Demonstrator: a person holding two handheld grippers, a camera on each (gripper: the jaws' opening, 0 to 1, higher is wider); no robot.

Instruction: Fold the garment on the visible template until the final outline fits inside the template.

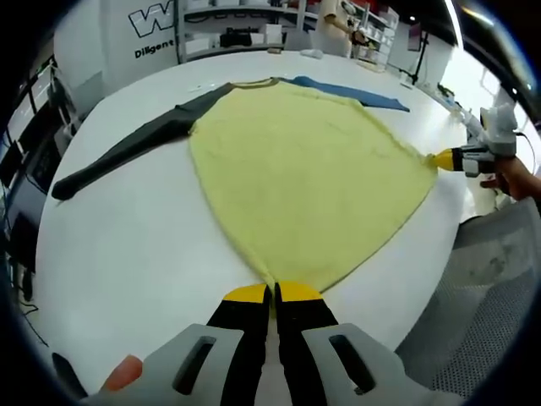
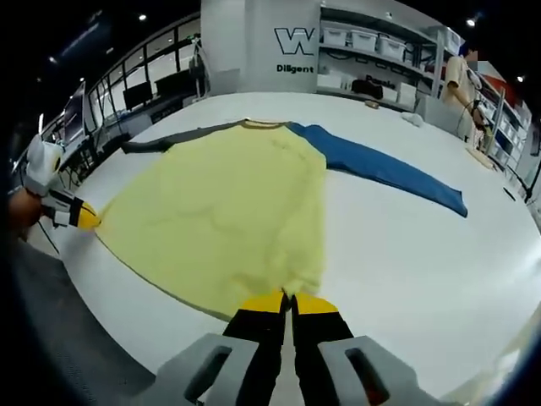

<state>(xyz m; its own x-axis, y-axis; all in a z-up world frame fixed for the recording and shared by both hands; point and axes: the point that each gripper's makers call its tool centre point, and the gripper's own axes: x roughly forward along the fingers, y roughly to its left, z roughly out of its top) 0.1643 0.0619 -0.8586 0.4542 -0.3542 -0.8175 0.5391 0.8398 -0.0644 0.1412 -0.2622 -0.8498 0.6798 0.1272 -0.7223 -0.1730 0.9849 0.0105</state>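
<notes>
- yellow garment [image 1: 304, 178] spread flat across the middle of the left gripper view, neck toward the top of the frame, hem toward the bottom; also central in the right gripper view [image 2: 220, 211].
- dark grey sleeve [image 1: 127, 148] stretched out toward the upper left of the left gripper view; blue sleeve [image 2: 380, 165] stretched toward the right of the right gripper view.
- no template outline distinguishable on the surface around the cloth; cannot tell where it lies.
- left gripper [image 1: 272, 293] at the bottom centre of its own view, yellow-tipped fingers clenched on one hem corner of the garment.
- right gripper [image 2: 289, 300] at the bottom centre of its own view, fingers likewise clamped on the other hem corner; seen again at the right edge of the left gripper view [image 1: 444, 159], gripping cloth drawn to a point.
- hem pulled taut between the two corners, probably to keep the body flat and square for lifting into a first fold; folding apparently not yet begun.
- white table [image 1: 144, 245] under everything, bare around the cloth.
- shelving with boxes [image 2: 372, 51] beyond the table, toward the top of the right gripper view.
</notes>
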